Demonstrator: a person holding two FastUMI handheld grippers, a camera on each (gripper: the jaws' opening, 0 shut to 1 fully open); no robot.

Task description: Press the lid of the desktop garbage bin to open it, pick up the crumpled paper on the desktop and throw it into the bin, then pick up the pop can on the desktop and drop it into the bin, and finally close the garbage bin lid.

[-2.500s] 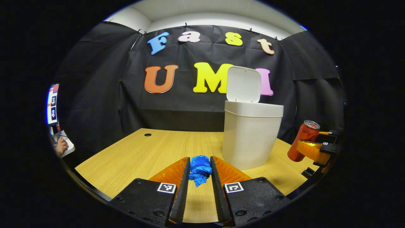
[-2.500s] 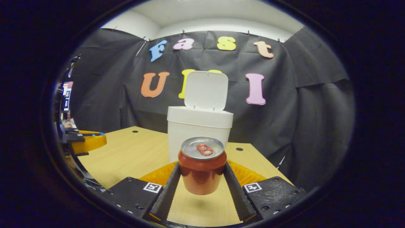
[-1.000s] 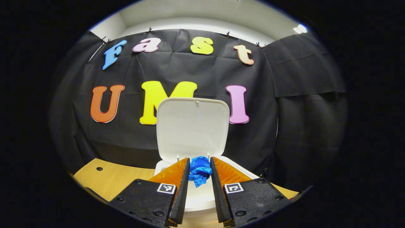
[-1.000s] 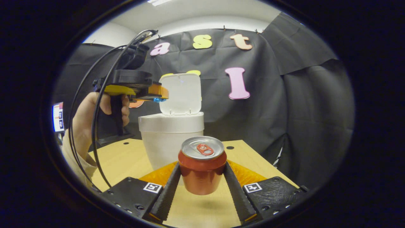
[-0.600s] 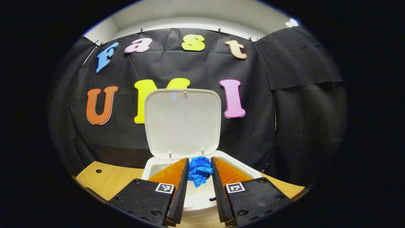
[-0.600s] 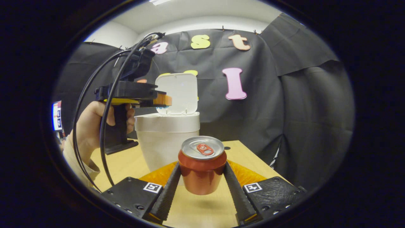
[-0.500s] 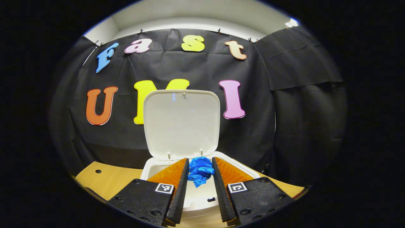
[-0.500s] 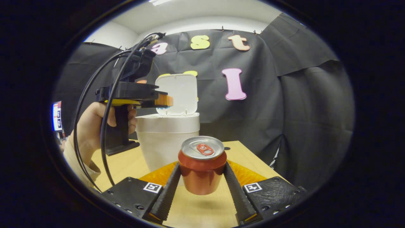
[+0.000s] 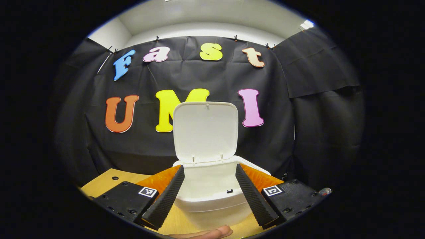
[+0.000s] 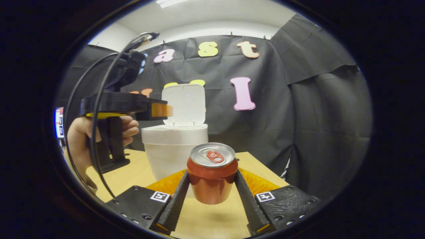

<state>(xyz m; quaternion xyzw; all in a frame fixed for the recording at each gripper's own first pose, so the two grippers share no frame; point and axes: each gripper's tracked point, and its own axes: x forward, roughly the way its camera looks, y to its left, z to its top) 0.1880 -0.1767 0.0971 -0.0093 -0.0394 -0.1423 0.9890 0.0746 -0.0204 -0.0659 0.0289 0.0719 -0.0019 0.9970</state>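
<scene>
The white bin (image 9: 212,199) stands right under my left gripper (image 9: 210,169), its lid (image 9: 206,131) raised upright at the back. The left gripper is open, with nothing between its fingers, and hangs over the bin's mouth. My right gripper (image 10: 212,173) is shut on the red pop can (image 10: 212,156) and holds it upright above the table. From the right gripper view, the bin (image 10: 176,149) with its raised lid (image 10: 184,104) is just behind the can. A hand (image 10: 79,139) holds the left gripper (image 10: 161,110) level above the bin's rim.
The wooden table (image 10: 139,172) carries the bin and has small cable holes (image 9: 115,178) near its back edge. Black cloth walls close the booth behind and to the right. A lit screen (image 10: 59,122) glows at the far left. A fingertip (image 9: 206,233) shows at the bottom edge.
The left gripper has opened, and the blue crumpled paper it held over the bin is gone from between its fingers. It has drawn back a little. The right gripper still holds the can.
</scene>
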